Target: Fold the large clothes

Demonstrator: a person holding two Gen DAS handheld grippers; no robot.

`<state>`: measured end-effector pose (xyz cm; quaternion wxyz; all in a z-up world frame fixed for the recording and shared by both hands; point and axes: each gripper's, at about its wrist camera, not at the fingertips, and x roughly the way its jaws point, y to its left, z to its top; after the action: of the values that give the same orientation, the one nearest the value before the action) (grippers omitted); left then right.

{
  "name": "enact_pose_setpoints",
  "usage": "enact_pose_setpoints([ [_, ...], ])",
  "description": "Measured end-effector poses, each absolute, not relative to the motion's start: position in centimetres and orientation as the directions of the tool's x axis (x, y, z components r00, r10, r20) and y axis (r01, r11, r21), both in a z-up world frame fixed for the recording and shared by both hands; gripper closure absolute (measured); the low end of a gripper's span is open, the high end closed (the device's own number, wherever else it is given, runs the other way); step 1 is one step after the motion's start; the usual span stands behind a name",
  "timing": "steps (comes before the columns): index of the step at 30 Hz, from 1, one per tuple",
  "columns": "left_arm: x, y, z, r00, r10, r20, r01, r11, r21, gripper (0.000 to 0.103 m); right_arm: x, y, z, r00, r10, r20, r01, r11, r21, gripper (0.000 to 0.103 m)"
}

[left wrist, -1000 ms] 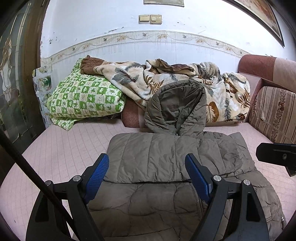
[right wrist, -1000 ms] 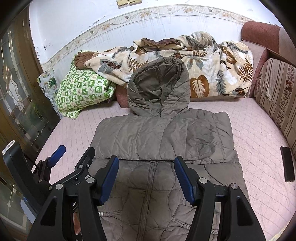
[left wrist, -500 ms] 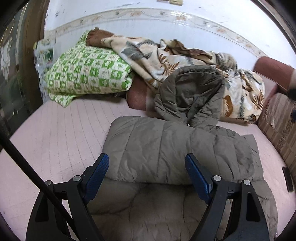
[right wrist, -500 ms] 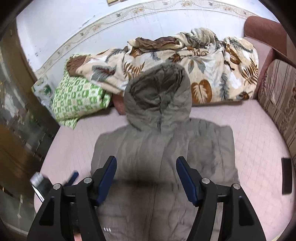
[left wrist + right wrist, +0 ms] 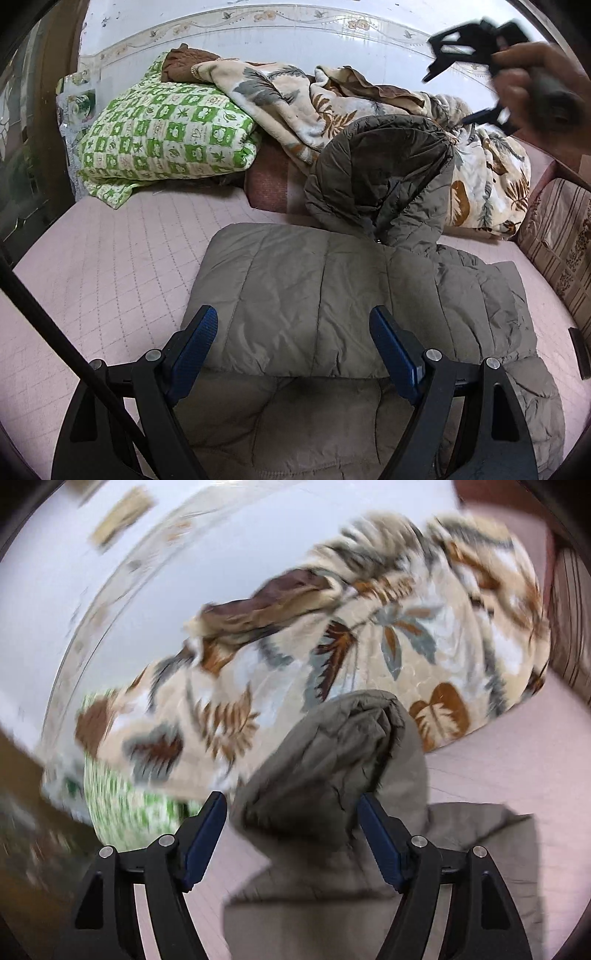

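Note:
An olive quilted hooded jacket [image 5: 314,295] lies front-up on the pink mattress [image 5: 110,266], its sleeves folded across the chest. Its hood [image 5: 384,173] leans up against a floral blanket. My left gripper [image 5: 291,317] hovers open just above the folded sleeve, with nothing between its pads. A hand holds my right gripper [image 5: 443,99] high at the upper right, blurred, over the hood. In the blurred right wrist view that gripper [image 5: 291,799] looks down on the hood [image 5: 332,760]; its jaws are opening and the pads do not touch the cloth.
A floral blanket [image 5: 332,96] and a green checked pillow [image 5: 166,136] are piled along the back wall. A striped cushion [image 5: 557,229] lines the right side, with a small dark flat object [image 5: 580,350] on the mattress beside it. A black rod [image 5: 55,332] crosses the lower left.
My right gripper swept from the jacket's lower front up to the hood, rolling, with its jaws spreading wider. My left gripper moved a little lower and closer over the folded sleeve, still open.

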<state>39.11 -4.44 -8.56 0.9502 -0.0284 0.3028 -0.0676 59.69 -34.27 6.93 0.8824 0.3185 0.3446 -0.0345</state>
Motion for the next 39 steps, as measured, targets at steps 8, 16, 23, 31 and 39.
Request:
enact_pose_setpoints([
  [8, 41.4, -3.5, -9.8, 0.793, -0.143, -0.593, 0.084, 0.988, -0.126, 0.02, 67.0, -39.2, 2.1, 0.762, 0.157, -0.628, 0.384, 0.67, 0.635, 0.02],
  [16, 41.9, -2.3, -9.6, 0.803, -0.137, -0.58, 0.036, 0.982, -0.183, 0.02, 63.4, -37.6, 1.7, 0.814, 0.221, -0.537, 0.239, 0.716, 0.656, 0.091],
  [23, 41.4, -1.5, -6.8, 0.817, -0.287, -0.501, 0.082, 0.916, -0.392, 0.02, 52.3, -33.9, 3.0, 0.857, 0.281, -0.433, 0.082, 0.755, 0.651, 0.093],
  [31, 40.8, -2.1, -6.6, 0.807, -0.346, -0.478, 0.118, 0.888, -0.444, 0.02, 40.2, -31.8, -0.5, 0.868, 0.312, -0.386, 0.046, 0.725, 0.688, 0.094],
  [39, 41.7, -4.9, -9.1, 0.741, -0.378, -0.555, 0.179, 0.908, -0.379, 0.02, 37.9, -28.8, -10.7, 0.78, 0.299, -0.55, 0.168, 0.747, 0.644, 0.094],
])
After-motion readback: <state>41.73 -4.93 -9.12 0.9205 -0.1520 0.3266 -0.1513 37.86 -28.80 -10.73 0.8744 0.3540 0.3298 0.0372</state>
